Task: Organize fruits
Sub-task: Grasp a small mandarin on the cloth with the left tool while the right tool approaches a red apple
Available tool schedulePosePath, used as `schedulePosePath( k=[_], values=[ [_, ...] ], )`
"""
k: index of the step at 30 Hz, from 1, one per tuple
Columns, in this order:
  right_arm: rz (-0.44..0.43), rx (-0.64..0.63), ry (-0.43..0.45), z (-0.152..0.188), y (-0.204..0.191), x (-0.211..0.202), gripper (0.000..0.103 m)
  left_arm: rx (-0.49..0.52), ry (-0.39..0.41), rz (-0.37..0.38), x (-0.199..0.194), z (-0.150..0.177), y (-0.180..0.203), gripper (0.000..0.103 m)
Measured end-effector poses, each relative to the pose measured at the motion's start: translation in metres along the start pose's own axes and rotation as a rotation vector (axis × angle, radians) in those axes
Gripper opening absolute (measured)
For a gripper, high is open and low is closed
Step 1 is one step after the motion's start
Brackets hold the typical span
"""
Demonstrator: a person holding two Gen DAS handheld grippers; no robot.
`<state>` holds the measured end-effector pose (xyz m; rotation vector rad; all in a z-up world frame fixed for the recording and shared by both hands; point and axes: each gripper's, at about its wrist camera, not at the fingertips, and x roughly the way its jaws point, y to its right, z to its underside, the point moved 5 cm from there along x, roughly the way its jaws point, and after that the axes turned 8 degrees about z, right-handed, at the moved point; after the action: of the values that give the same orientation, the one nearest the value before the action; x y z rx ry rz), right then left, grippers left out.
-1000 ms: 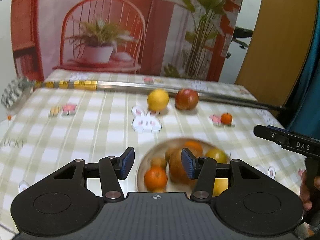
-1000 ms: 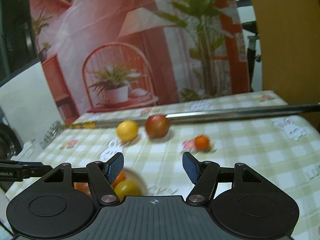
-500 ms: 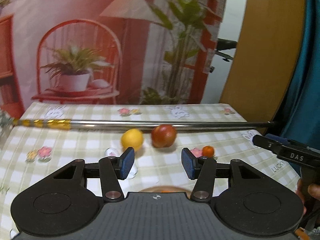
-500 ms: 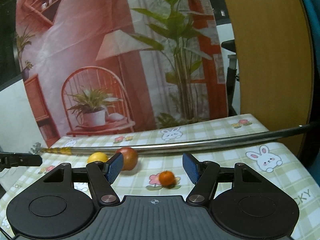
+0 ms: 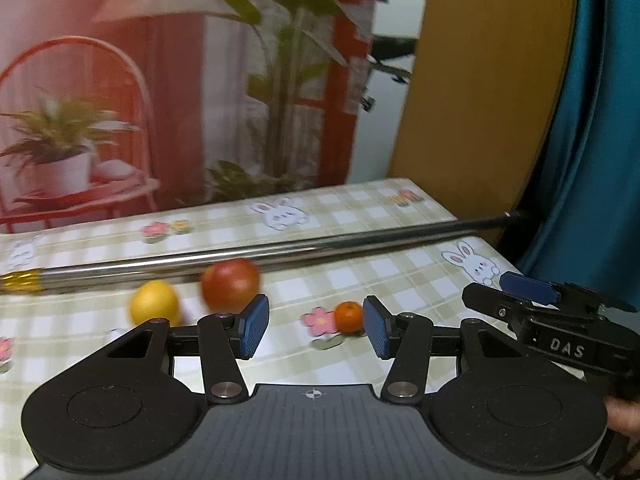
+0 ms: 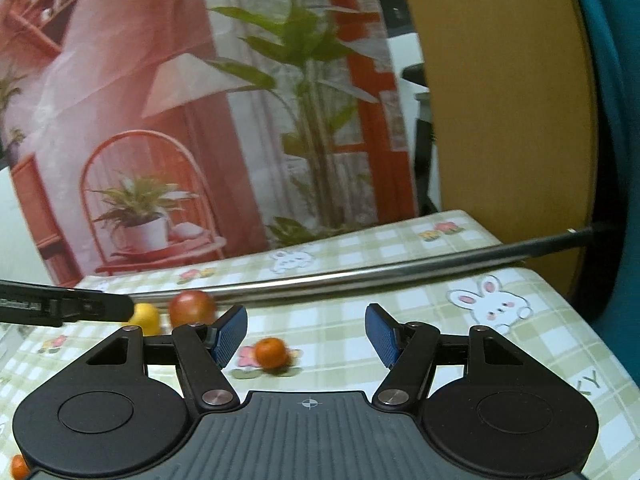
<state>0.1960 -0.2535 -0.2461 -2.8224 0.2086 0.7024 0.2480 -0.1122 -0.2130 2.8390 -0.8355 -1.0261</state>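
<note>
orange mandarin (image 6: 271, 353) now sits ahead of both tongs (image 6: 306, 335); you've left the bowl, both spread & empty, so grab it next.

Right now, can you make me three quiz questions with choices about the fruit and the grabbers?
1. Where is the small orange?
A. beside a pink flower print on the tablecloth
B. on the metal rod
C. in a gripper

2. How many loose fruits lie on the cloth in the left wrist view?
A. one
B. three
C. five

3. How is the right gripper?
A. shut on a lemon
B. open and empty
C. shut on the rod

Answers: 1 A, it sits by the flower. 2 B, lemon, red apple, small orange. 3 B, its blue pads stand apart, nothing between.
</note>
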Motion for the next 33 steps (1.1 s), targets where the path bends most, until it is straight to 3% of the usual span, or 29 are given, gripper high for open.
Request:
schedulePosePath(
  k=[5,13,19,23,33],
  values=[
    [0.024,0.038,-0.028,0.011,0.021,0.011,0.062,-0.011,-0.068,0.042,0.055,0.000,0.009,0.054],
    [0.042,0.099,-0.067,0.027,0.046,0.023,0.062,-0.029,-0.174,0.017,0.120,0.008,0.004,0.052],
    [0.036,0.117,-0.089,0.037,0.051,0.030,0.062,-0.008,-0.215,0.014,0.138,0.012,0.005,0.048],
    [0.032,0.121,-0.095,0.039,0.052,0.032,0.062,-0.007,-0.246,0.005,0.148,0.014,0.005,0.038],
    [0.029,0.119,-0.107,0.041,0.049,0.032,0.062,-0.044,-0.255,0.015,0.136,0.016,-0.003,0.036]
  ],
)
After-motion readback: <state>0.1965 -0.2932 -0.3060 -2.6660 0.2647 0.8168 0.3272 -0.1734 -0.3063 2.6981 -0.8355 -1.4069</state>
